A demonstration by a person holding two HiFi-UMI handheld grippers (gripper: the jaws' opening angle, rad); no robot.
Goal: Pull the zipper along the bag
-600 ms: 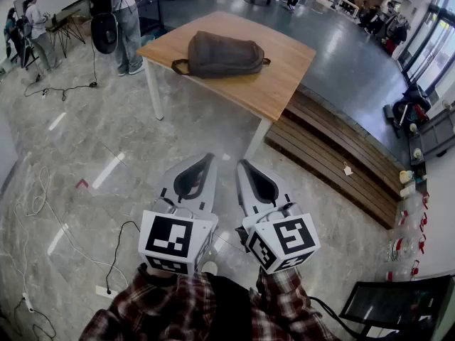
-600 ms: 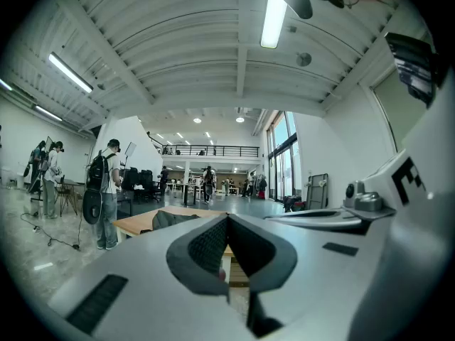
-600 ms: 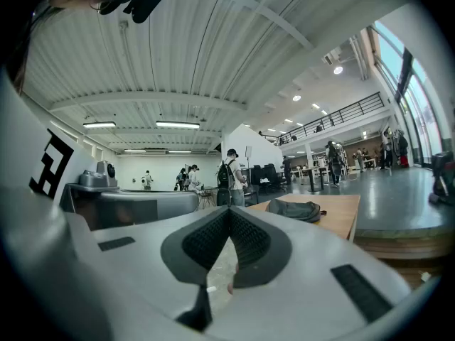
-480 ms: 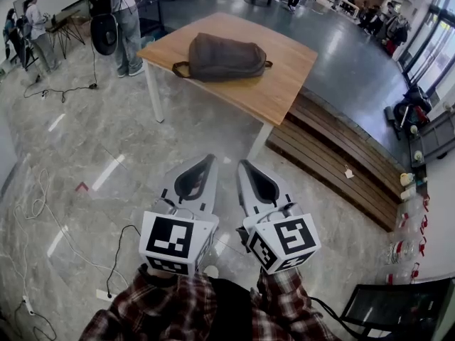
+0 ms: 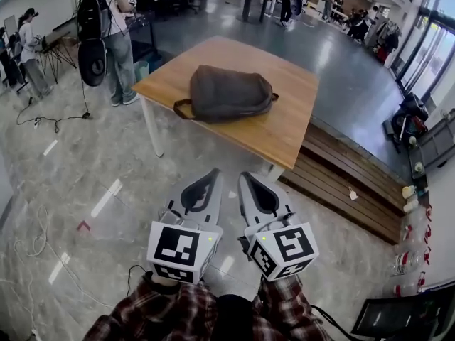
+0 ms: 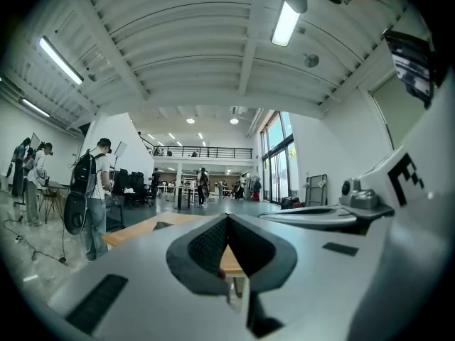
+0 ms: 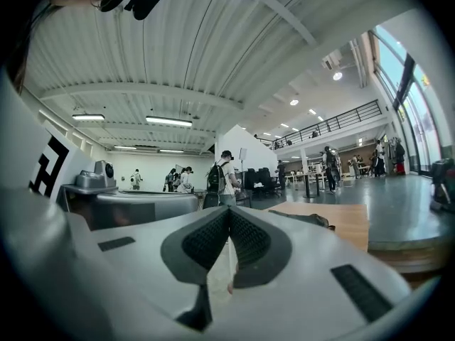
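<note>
A dark brown backpack (image 5: 228, 94) lies flat on a wooden table (image 5: 284, 130) ahead of me, its handle loop at the left end. In the head view my left gripper (image 5: 212, 172) and right gripper (image 5: 242, 175) are held side by side over the floor, well short of the table, both shut with nothing between the jaws. The right gripper view shows the backpack (image 7: 307, 219) low on the table (image 7: 348, 222) past the shut jaws (image 7: 228, 212). From the left gripper (image 6: 227, 219) only the table edge (image 6: 135, 231) shows. I cannot see the zipper.
A person with a black backpack (image 5: 106, 34) stands left of the table. Wooden steps (image 5: 355, 183) run along the table's right side. Cables (image 5: 43, 233) trail over the marble floor at left. A dark chair (image 5: 405, 318) sits at the bottom right.
The table and backpack have come closer and sit lower in the head view. Both grippers stay shut, side by side.
</note>
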